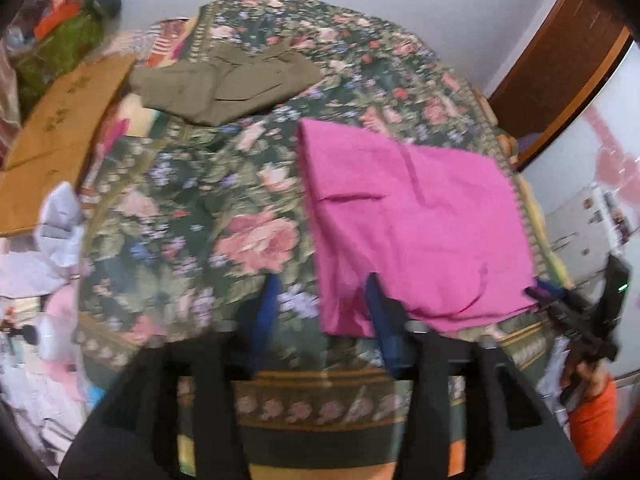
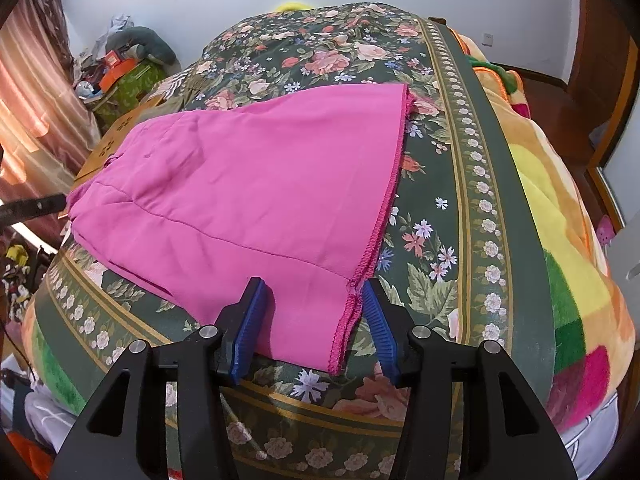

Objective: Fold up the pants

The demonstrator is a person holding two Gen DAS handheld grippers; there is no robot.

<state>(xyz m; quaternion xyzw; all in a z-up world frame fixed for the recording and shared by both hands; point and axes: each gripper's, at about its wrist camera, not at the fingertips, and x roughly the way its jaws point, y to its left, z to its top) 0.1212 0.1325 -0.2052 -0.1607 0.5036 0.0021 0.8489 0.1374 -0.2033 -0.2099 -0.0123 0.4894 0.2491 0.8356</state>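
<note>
I see a bed (image 2: 472, 168) covered by a dark green floral spread. Pink pants (image 2: 248, 184) lie flat on it near me. Olive pants (image 1: 224, 84) lie crumpled farther back, well apart.

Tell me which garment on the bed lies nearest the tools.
The pink pants: their near edge lies between the open fingers of the right tool and beside the left tool. The olive-brown garment lies farther up the bed.

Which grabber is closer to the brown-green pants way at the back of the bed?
Left. The left gripper faces the olive pants across bare bedspread. The right gripper is farther right, at the pink pants' hem.
</note>
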